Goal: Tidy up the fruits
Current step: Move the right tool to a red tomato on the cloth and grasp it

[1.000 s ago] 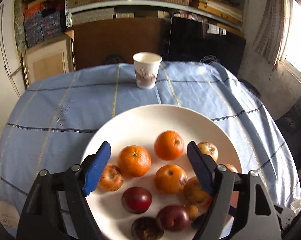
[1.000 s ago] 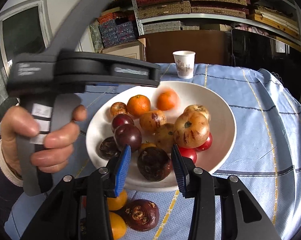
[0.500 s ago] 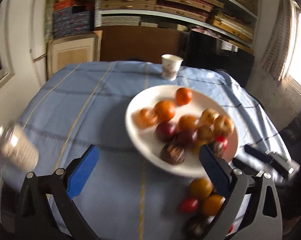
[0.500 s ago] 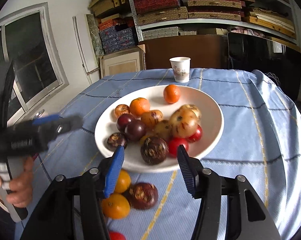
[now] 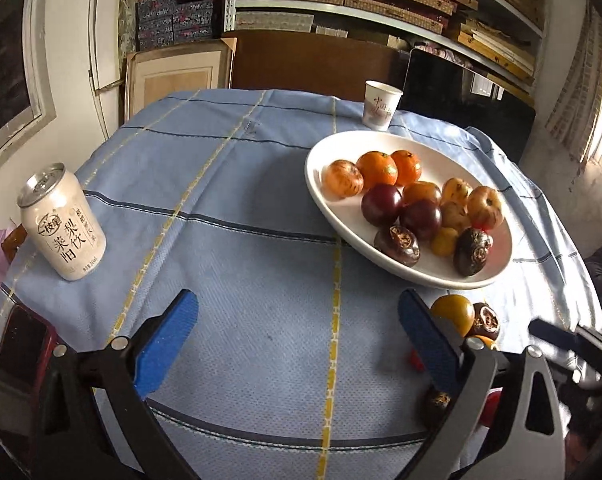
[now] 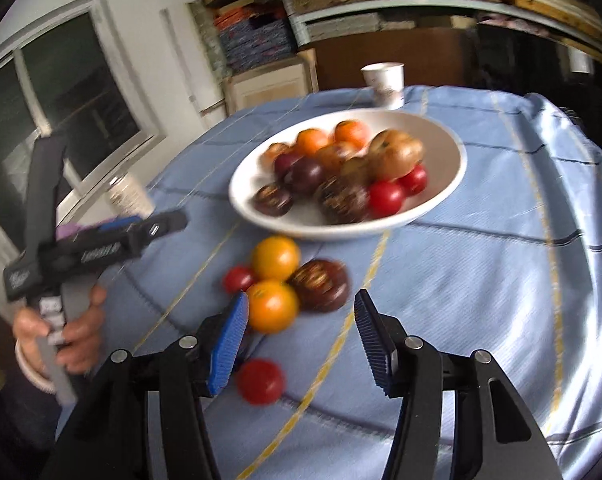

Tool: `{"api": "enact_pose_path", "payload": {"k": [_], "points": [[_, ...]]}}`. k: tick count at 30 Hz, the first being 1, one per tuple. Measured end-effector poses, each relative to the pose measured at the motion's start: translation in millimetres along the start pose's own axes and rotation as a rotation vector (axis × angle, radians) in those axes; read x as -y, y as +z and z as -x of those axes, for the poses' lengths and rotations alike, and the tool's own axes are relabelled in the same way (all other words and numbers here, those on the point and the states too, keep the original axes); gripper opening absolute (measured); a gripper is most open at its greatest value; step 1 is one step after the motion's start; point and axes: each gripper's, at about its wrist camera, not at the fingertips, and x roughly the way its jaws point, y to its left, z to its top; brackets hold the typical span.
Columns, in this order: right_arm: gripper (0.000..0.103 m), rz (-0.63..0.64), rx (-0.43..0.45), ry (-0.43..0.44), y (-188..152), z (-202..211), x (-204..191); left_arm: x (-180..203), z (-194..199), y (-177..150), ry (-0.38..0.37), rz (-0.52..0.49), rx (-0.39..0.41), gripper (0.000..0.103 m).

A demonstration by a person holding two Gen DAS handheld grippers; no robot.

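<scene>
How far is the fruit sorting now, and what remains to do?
Most fruit already lies in the white plate. Nothing is in hand: the left gripper and right gripper are both open and empty. Five loose fruits remain on the tablecloth, including an orange fruit and a dark fruit.

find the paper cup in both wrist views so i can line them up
Left wrist view: the paper cup stands upper right of centre, on the blue tablecloth just beyond the far rim of the white plate.
Right wrist view: the paper cup is near the top, right of centre, again just past the plate's far rim, slightly blurred.
Shared landmark: the white plate of fruit, directly in front of the cup in both views.
</scene>
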Motion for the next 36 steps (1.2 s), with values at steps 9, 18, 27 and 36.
{"api": "enact_pose_path", "payload": {"k": [9,18,27,36], "points": [[0.056,0.110,-0.083,0.014,-20,-3,-23,-2,-5,1,0.023,0.017,-0.023,0.098],[0.049,0.194,-0.110,-0.033,-32,-8,-35,-2,-9,0,0.032,0.012,-0.039,0.098],[0.037,0.210,-0.119,-0.038,-34,-11,-38,-2,-9,-1,0.036,0.014,-0.043,0.098],[0.030,0.207,-0.137,-0.041,-35,-15,-36,-3,-8,-1,0.042,0.011,-0.042,0.098]]}}
